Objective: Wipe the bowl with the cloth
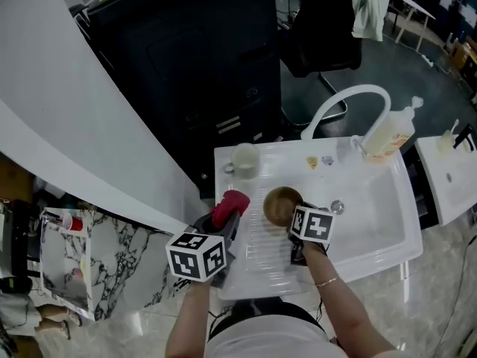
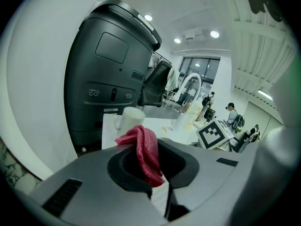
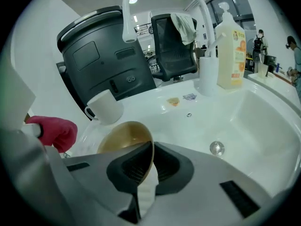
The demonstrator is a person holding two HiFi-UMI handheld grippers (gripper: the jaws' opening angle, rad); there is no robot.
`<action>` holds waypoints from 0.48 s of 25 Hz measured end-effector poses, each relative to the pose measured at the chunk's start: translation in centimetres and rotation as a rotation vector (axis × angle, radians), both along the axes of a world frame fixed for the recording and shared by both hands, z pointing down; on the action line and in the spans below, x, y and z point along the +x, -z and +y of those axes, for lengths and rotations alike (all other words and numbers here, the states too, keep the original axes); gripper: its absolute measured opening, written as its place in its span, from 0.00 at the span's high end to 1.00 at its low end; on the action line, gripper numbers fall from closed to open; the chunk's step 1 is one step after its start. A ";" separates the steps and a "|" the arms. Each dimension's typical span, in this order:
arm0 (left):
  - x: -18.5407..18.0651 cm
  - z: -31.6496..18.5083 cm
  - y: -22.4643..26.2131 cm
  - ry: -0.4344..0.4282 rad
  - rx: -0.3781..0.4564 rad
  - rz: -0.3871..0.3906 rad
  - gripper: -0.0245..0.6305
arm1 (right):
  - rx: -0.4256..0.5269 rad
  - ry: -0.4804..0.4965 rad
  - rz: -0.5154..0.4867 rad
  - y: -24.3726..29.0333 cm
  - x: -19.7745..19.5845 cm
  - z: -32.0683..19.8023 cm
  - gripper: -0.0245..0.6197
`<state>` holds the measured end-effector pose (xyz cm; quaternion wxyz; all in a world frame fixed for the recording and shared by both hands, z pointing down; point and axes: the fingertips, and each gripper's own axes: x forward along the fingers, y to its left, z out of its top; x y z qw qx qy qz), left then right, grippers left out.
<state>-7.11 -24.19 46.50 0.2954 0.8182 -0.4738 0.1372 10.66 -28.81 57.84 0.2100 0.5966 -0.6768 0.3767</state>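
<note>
Left gripper [image 1: 226, 222], nearest the lens: jaws clenched on the red cloth [image 1: 231, 203], which is bunched between them at the left edge of the sink [image 1: 373, 233]. Right gripper [image 3: 151, 168]: jaws clamped on the rim of the brown bowl [image 3: 123, 136], over the sink's ribbed drainboard, just left of its basin. Cloth and bowl are near each other but apart. A white mug [image 1: 244, 160] stands at the sink's back left corner.

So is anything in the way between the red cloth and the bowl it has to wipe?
Nothing visible. The left gripper holds the cloth, the right gripper clamps the bowl by its rim, and only bare drainboard lies between them. The white mug stands further back, off that line.
</note>
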 end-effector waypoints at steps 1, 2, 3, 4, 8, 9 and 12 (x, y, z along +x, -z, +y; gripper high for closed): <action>-0.2 -0.1 -0.2 0.008 -0.005 -0.001 0.89 | -0.011 0.000 -0.006 -0.4 -0.2 -0.3 0.93; -0.4 -0.2 -0.4 0.015 -0.009 -0.002 0.89 | -0.020 0.001 -0.009 -0.8 -0.4 -0.6 0.93; -0.5 -0.2 -0.5 0.022 -0.014 -0.002 0.89 | -0.028 0.003 -0.011 -1.1 -0.6 -0.9 0.93; -0.6 -0.3 -0.7 0.028 -0.018 -0.001 0.89 | -0.035 0.004 -0.011 -1.5 -0.7 -1.2 0.93; -1.1 -0.6 -1.3 0.047 -0.034 0.006 0.89 | -0.065 -0.001 -0.019 -2.8 -1.2 -2.3 0.93; -1.1 -0.7 -1.4 0.050 -0.038 0.008 0.89 | -0.072 -0.004 -0.023 -3.0 -1.3 -2.5 0.93; -1.3 -1.0 -1.7 0.056 -0.050 0.010 0.89 | -0.084 -0.011 -0.043 -3.5 -1.5 -3.1 0.93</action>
